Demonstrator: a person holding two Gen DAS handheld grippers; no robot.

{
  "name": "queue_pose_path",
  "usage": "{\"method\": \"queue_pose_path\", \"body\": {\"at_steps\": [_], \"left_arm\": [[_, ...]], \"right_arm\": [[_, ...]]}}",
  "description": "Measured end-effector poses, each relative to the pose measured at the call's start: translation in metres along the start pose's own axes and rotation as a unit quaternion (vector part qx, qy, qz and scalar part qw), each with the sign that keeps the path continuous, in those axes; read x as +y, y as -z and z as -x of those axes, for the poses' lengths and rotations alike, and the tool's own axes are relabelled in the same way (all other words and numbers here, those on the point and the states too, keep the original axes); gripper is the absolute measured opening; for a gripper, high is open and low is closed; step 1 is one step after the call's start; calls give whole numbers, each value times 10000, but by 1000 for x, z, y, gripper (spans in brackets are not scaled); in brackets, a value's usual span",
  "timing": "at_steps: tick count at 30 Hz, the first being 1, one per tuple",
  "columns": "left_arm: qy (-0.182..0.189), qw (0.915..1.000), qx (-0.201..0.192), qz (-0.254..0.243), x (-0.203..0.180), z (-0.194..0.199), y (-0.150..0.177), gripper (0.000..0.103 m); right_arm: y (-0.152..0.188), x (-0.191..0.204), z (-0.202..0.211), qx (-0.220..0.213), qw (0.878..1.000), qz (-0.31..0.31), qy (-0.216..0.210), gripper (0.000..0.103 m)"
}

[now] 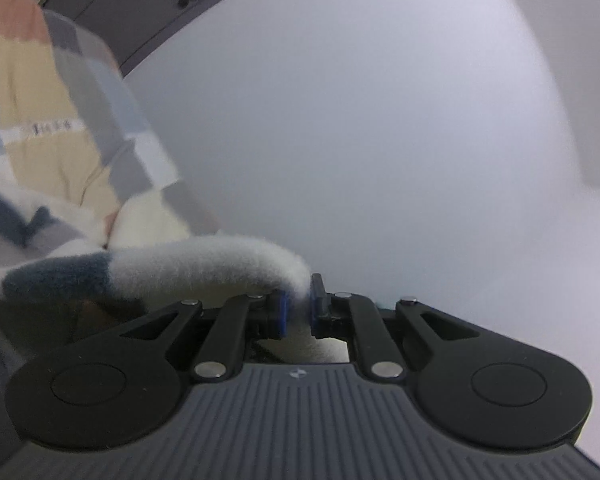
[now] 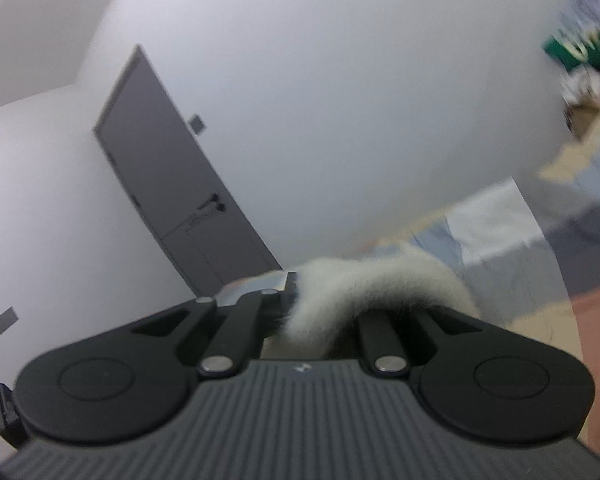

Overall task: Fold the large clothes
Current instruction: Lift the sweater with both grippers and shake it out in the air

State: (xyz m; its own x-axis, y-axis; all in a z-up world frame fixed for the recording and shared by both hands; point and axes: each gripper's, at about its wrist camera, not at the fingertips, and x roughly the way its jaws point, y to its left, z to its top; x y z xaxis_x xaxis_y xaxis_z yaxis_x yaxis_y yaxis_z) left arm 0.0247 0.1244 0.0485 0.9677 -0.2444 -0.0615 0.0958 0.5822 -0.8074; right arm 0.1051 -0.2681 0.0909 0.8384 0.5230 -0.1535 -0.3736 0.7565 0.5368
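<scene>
A fuzzy white garment with dark blue and grey patches (image 1: 148, 268) hangs from my left gripper (image 1: 298, 310), which is shut on its white edge between the blue pads. The fabric trails away to the left and down. In the right wrist view, my right gripper (image 2: 300, 312) is shut on another white fleecy edge of the garment (image 2: 364, 284), which arches over the right finger and hides it. Both grippers point roughly level, lifted toward a white wall.
A patchwork bedcover in beige, grey, blue and rust (image 1: 60, 100) lies at the left, and the bedcover (image 2: 540, 240) also fills the right side of the right wrist view. A dark grey door (image 2: 172, 176) stands in the white wall. Blurred clutter (image 2: 588, 40) sits at the far right.
</scene>
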Motion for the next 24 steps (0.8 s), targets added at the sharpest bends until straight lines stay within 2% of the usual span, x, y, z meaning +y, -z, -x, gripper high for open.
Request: {"method": "queue_pose_path", "body": {"at_steps": [2,7,13,15,18,21,24], "left_arm": [[100,9997,-216,34,-19,14,-12,12],[431,9963,-700,-253,-82,48,-51,12],[880,9833,-1370,-818,-167,81,-99,12],[1097,9786,-1516,-855,-198,89,-115,12],[1136,9760,-1598,-951,-228,81,-132,12],[994,9776,-1555,-1016,-245,59,-141,12],[575,9819,-1372,-1170,-251,30,-135,12]], "right_arm": [[-21,20,14,-133,9995,207,-207,11],[-73,75,50,-508,9936,759,-662,11],[-138,137,87,-1101,9791,1352,-1045,11],[-158,154,93,-1370,9723,1596,-1017,11],[-186,166,86,-1633,9675,1734,-845,11],[-205,159,58,-1528,9730,1636,-558,11],[-205,133,10,-1209,9795,1604,-138,11]]}}
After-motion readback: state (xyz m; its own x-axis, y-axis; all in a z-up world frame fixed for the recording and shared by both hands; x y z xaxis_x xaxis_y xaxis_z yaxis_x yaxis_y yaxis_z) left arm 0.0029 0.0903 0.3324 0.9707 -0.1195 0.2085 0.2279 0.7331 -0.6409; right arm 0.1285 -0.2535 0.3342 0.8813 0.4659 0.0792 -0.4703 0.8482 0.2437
